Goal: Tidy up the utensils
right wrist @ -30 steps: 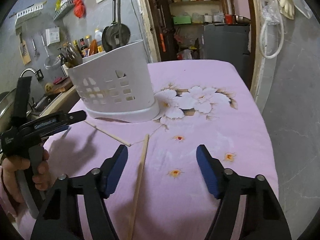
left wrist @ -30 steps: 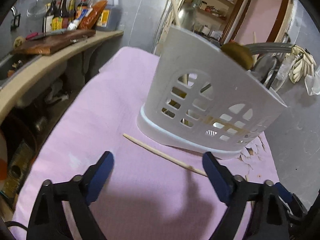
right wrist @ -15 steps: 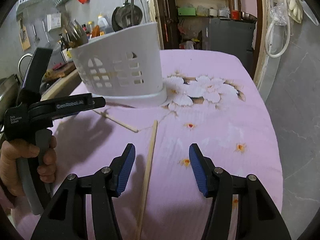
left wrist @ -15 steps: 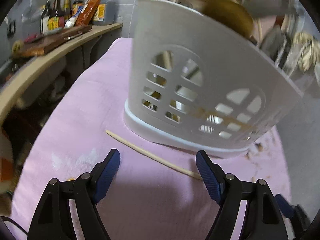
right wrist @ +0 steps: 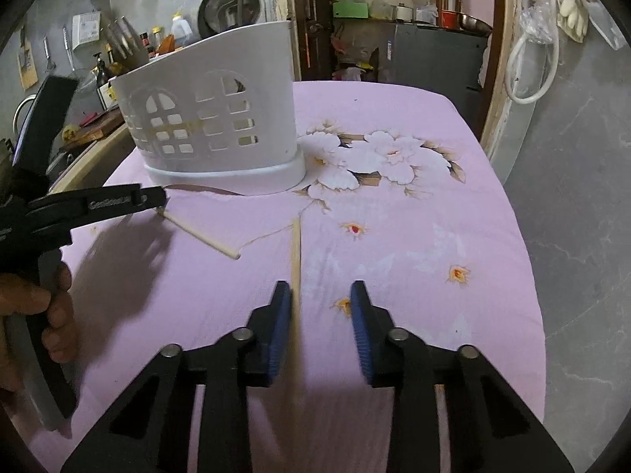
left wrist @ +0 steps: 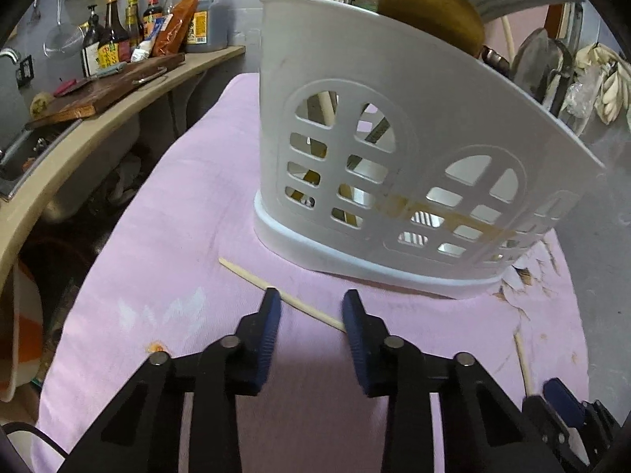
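A white slotted utensil caddy [left wrist: 394, 149] stands on the pink cloth and holds spoons and a ladle; it also shows in the right wrist view [right wrist: 213, 118]. One wooden chopstick [left wrist: 276, 293] lies in front of it, passing between the fingers of my left gripper [left wrist: 311, 307], which is open around it with a narrow gap. A second chopstick [right wrist: 295, 252] lies along the cloth between the fingers of my right gripper [right wrist: 320, 303], close to the left finger. That gripper is open too. The left gripper also shows in the right wrist view [right wrist: 157, 201].
The pink flowered cloth [right wrist: 394, 205] covers the table. A counter [left wrist: 118, 94] with a cutting board and sauce bottles runs along the left, with a gap below it. A grey wall [right wrist: 572, 197] borders the table on the right.
Both grippers have moved forward and down over their chopsticks. Both jaws have narrowed from wide open to a small gap around the sticks.
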Demonstrator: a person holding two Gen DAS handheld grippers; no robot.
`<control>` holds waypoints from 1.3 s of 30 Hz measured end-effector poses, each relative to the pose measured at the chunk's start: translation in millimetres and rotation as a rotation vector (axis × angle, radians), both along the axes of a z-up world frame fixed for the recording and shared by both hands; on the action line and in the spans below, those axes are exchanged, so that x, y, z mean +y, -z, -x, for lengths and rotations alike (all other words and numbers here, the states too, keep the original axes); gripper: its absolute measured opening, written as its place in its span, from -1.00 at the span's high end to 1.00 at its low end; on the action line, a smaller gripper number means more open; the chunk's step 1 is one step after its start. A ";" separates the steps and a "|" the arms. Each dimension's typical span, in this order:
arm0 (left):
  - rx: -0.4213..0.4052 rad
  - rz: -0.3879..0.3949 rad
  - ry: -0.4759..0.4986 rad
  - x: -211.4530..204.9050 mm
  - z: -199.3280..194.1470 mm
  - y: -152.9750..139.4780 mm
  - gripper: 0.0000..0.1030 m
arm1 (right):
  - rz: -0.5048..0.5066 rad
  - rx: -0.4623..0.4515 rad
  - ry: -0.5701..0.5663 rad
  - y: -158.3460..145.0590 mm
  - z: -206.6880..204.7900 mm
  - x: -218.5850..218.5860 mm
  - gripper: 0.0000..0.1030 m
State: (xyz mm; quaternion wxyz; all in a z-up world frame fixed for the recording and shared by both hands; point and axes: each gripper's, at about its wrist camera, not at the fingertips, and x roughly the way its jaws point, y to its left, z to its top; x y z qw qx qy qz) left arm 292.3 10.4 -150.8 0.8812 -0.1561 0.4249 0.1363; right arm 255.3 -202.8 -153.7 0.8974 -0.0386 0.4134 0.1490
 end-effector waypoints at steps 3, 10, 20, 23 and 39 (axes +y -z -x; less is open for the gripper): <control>-0.008 0.063 0.022 4.7 7.0 -0.4 0.73 | -0.018 0.013 0.021 2.0 -3.1 -6.1 0.71; 0.011 0.168 0.106 14.9 10.5 3.3 0.97 | -0.049 0.027 0.068 5.1 -4.7 -20.4 0.85; -0.022 0.357 0.062 21.9 5.7 -2.6 0.95 | -0.084 0.036 0.080 9.5 -6.1 -29.8 0.85; 0.032 0.370 0.031 15.4 2.5 3.2 0.95 | -0.089 0.038 0.080 8.9 -7.5 -31.8 0.85; 0.020 0.405 -0.056 -4.9 1.0 1.7 0.31 | -0.111 0.052 0.086 9.0 -9.2 -42.9 0.85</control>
